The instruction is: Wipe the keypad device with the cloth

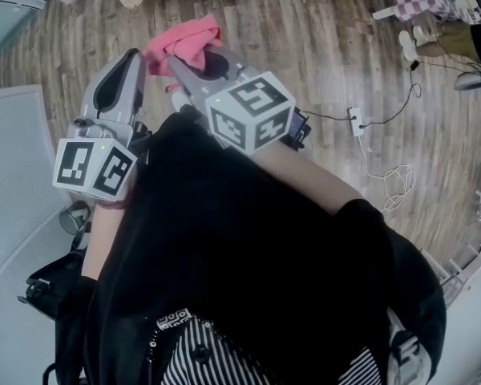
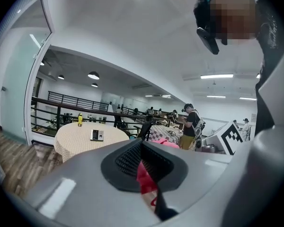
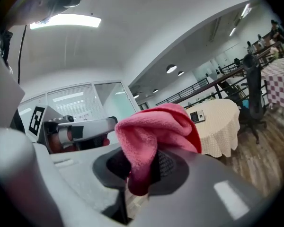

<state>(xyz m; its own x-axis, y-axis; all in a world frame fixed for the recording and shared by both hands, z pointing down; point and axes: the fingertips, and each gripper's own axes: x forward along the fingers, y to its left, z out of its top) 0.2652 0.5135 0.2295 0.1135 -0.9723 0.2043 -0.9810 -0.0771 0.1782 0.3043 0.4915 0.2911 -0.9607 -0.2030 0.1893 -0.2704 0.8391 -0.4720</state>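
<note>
The right gripper (image 3: 141,171) is clamped on the pink cloth (image 3: 154,131), which bunches over its jaw tips. The left gripper (image 2: 143,167) has its jaws drawn together, and a red sliver in their slit is too thin to identify. Far off, the keypad device (image 2: 97,135) lies on a round table (image 2: 71,143). In the head view only the table's hem shows, cut off at 12 o'clock.

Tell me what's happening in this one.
A person holds a gripper in each hand. The right gripper is shut on the pink cloth. The left gripper has its jaws close together with a red sliver between them; whether it grips anything is unclear. The keypad device lies on a round table across the room, so wiping has not begun.
</note>
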